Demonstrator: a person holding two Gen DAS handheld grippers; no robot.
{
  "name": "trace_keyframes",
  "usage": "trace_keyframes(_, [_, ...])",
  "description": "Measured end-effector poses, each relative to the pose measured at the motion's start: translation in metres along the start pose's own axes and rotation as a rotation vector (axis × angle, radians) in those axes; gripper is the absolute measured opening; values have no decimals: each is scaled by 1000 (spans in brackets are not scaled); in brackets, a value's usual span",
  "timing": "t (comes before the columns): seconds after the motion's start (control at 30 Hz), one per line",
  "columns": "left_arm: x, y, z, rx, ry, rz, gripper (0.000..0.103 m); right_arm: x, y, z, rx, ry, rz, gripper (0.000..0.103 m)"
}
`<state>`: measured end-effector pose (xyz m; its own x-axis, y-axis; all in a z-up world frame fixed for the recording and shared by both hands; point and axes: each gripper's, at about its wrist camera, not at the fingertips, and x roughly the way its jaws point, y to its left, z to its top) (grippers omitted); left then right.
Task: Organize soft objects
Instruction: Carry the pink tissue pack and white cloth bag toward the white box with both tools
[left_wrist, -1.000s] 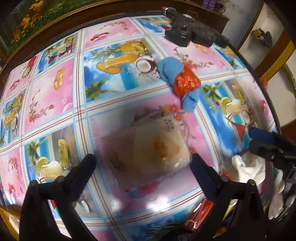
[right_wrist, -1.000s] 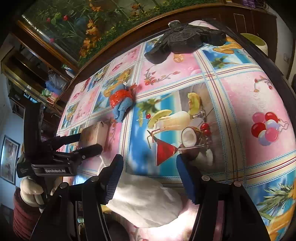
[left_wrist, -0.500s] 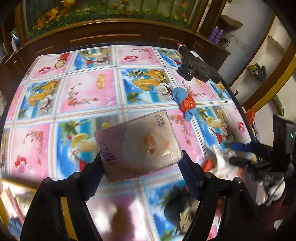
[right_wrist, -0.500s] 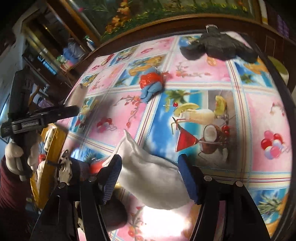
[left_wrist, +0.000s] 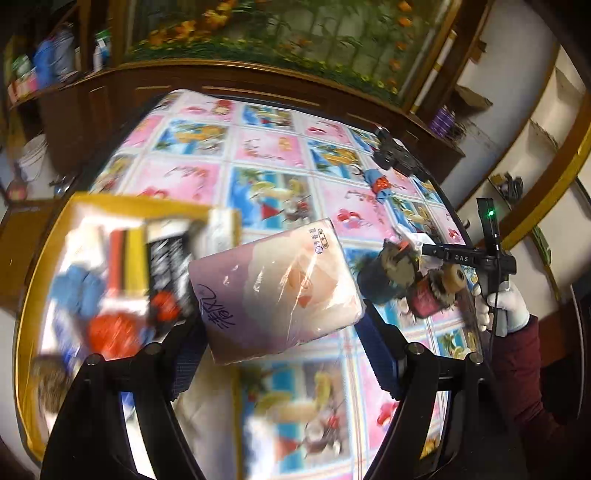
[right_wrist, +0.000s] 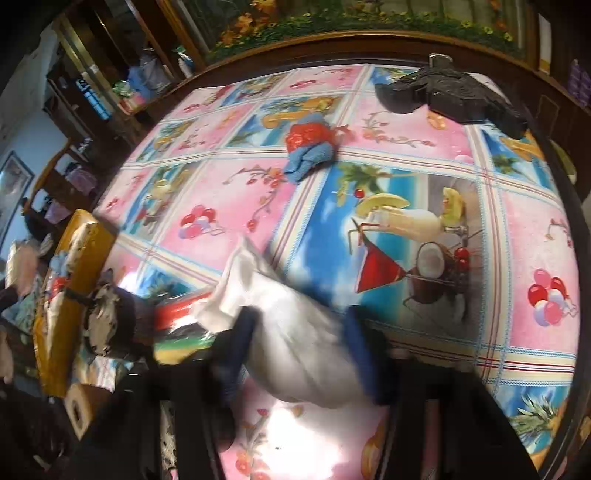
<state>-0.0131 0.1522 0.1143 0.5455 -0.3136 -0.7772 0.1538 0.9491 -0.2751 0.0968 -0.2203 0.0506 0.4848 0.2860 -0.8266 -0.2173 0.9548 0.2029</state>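
A table (left_wrist: 280, 173) under a pink-and-blue drinks-print cloth carries the scene, largest first: at its left edge sits a yellow-rimmed box (left_wrist: 122, 206) already holding blurred soft items. Above the table near that box, the left gripper (left_wrist: 280, 328) clamps a plastic-wrapped tissue pack (left_wrist: 277, 288) between its pads, lifted clear of the cloth. At the near edge, the right gripper (right_wrist: 299, 354) is closing its jaws around a white cloth (right_wrist: 291, 332), which bulges between the blue pads. A black gadget (right_wrist: 450, 96) lies at the far right corner. A blue-and-red bundle (right_wrist: 310, 147) rests mid-table toward the far edge, well apart from both grippers.
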Motion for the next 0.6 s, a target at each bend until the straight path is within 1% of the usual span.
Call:
trace_keyframes(0.03, [-10, 11, -9, -30, -9, -2, 77, -1, 2, -2, 12, -7, -21, 26])
trace_keyframes(0.1, [-25, 29, -23, -76, -24, -4, 77, -5, 6, -8, 29, -22, -28, 18])
trace_keyframes(0.2, [-41, 57, -41, -144, -52, 9, 77, -29, 8, -25, 78, -81, -48, 18])
trace_keyframes(0.3, [-48, 83, -59, -213, -64, 23, 77, -68, 4, -42, 151, -167, -79, 18])
trace_keyframes(0.4, [-53, 99, -76, -250, -89, 28, 77, -109, 8, -56, 187, -240, -106, 18])
trace_keyframes(0.53, [-57, 113, -99, -296, -122, 44, 77, -155, 32, -75, 184, -316, -89, 19])
trace_keyframes(0.6, [-59, 118, -108, -299, -128, 60, 77, -168, 50, -82, 164, -347, -69, 19])
